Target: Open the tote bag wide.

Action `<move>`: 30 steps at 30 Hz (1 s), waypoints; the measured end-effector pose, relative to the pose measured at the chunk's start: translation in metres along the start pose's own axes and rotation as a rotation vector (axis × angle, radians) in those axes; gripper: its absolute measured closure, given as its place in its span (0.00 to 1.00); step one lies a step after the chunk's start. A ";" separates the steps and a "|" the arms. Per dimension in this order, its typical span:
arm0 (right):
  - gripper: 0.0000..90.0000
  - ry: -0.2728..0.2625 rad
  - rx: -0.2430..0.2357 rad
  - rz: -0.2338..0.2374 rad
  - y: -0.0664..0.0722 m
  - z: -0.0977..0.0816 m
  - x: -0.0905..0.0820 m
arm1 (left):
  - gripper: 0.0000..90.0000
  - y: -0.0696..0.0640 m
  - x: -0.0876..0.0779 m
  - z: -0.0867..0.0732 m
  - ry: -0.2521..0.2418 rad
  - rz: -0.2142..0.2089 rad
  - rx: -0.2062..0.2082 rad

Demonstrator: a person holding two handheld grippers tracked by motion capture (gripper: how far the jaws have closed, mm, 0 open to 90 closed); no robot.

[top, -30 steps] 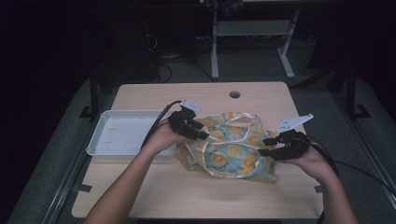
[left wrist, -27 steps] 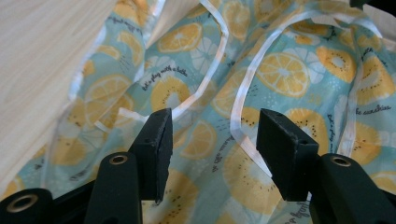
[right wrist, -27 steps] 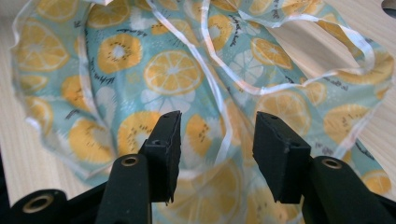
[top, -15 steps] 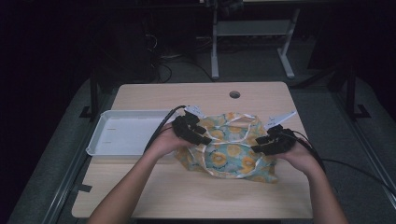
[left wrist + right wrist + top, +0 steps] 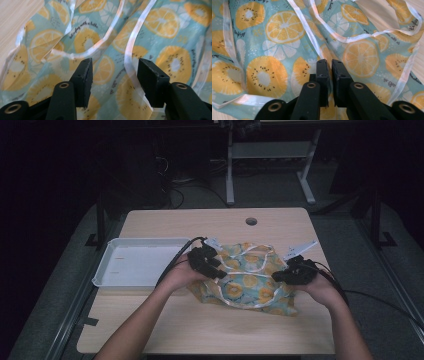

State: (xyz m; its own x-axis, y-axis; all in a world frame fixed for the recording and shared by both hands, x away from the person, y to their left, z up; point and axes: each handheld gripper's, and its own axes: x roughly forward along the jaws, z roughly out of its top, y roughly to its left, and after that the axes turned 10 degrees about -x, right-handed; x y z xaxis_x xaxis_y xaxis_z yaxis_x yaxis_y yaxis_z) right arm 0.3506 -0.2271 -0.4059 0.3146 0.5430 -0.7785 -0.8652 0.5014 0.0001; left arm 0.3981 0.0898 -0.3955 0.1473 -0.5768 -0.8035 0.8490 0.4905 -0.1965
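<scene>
Clearly soft and light, the fruit-print cloth bag [image 5: 274,50] bunches easily: right gripper [image 5: 327,62] has just been closing, pinching a fold; left gripper [image 5: 115,72] stands open over its white-trimmed edge.

We seem to be in a lab; a bare wooden table [image 5: 215,330] stands on grey floor [image 5: 280,190]; dark equipment stand [image 5: 270,155] behind.

High view dim, dark bkgd, gripper views bright, sharp
</scene>
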 end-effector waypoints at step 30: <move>0.99 -0.062 -0.054 0.005 0.007 0.002 -0.017 | 1.00 0.003 -0.020 -0.002 -0.055 -0.049 -0.003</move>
State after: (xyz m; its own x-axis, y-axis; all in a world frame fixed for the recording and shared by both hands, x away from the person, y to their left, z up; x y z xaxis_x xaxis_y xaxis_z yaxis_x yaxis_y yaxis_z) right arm 0.3395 -0.2315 -0.3918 0.3322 0.5874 -0.7380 -0.8863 0.4622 -0.0310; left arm 0.3967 0.1047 -0.3811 0.1332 -0.6348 -0.7611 0.8544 0.4627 -0.2364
